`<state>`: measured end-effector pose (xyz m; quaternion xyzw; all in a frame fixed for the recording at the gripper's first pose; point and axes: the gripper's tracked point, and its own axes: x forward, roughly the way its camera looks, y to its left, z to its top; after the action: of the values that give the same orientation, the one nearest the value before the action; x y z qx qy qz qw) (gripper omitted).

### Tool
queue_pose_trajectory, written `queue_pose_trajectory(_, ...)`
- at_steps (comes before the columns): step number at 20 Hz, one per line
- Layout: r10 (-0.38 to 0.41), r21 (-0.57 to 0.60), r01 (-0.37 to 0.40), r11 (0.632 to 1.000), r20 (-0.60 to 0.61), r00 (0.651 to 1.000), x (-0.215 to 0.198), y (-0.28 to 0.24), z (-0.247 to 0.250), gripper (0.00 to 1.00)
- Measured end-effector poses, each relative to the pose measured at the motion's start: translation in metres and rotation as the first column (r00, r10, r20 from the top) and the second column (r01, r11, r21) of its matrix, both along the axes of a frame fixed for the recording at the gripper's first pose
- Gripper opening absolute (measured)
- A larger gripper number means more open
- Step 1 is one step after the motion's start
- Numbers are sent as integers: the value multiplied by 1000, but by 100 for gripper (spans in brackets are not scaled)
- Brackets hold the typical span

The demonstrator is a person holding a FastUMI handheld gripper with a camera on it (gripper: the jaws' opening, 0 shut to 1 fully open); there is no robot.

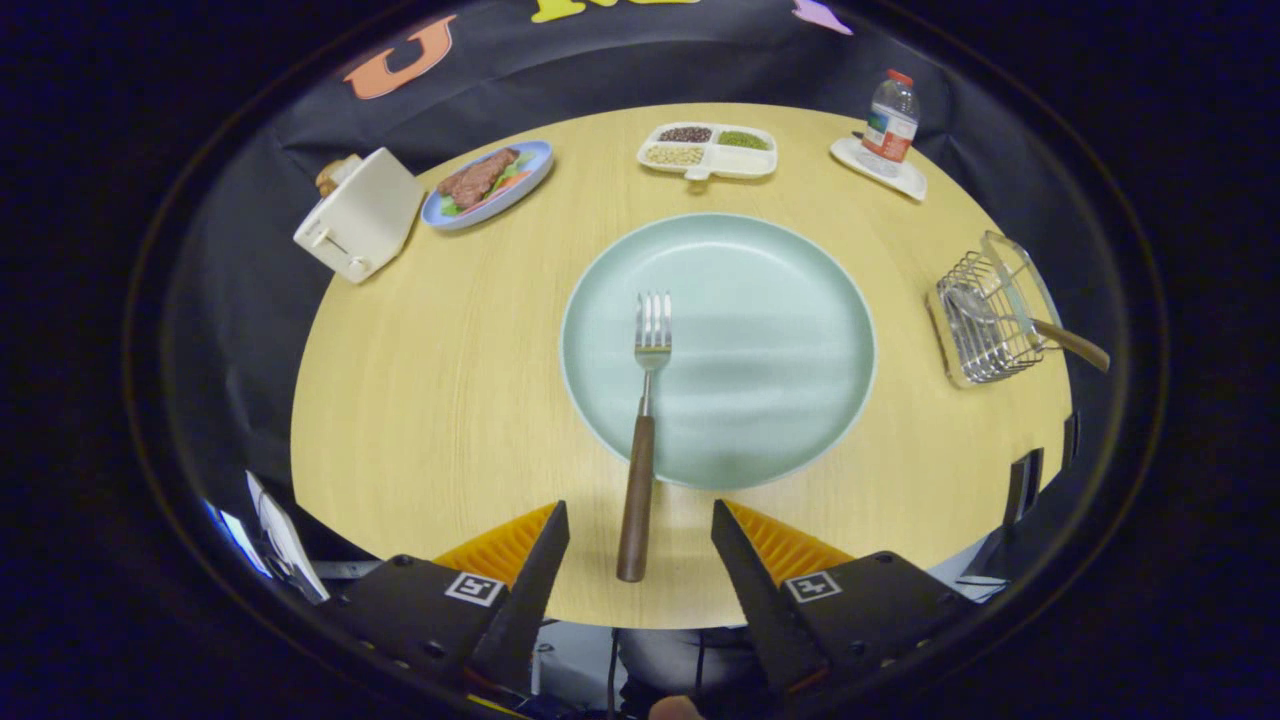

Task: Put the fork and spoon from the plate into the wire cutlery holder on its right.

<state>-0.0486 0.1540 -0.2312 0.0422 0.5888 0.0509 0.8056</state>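
A fork (643,430) with a brown wooden handle lies on the pale green plate (770,330), tines pointing away, its handle sticking out over the plate's near rim onto the table. My gripper (640,525) is open, one finger on each side of the handle's end, not touching it. To the plate's right stands the wire cutlery holder (985,315), tipped toward me. A spoon (1040,325) rests in it, bowl inside and wooden handle poking out to the right.
On the round wooden table (420,400) beyond the plate: a white toaster (358,215), a blue plate of food (488,182), a divided tray of beans (708,150) and a water bottle (889,122) on a white dish. The table's near edge runs just under my fingers.
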Motion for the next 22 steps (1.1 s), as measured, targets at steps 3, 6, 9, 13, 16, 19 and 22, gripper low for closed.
queue_pose_trajectory(3,-4,-10,4,1000,-16,1000,0,2,-7,72)
queue_pose_trajectory(6,4,-27,-5,1000,-29,1000,-1,1,-15,58)
queue_pose_trajectory(9,-22,-25,21,999,-37,999,2,-2,-17,31)
queue_pose_trajectory(13,-18,-32,16,999,-43,999,3,-7,-22,11)
queue_pose_trajectory(16,-8,-27,8,1000,-27,1000,4,-8,-17,6)
queue_pose_trajectory(19,10,-18,-10,1000,-26,1000,3,-8,-16,1)
queue_pose_trajectory(22,12,-5,-12,1000,-22,1000,2,-11,-9,1)
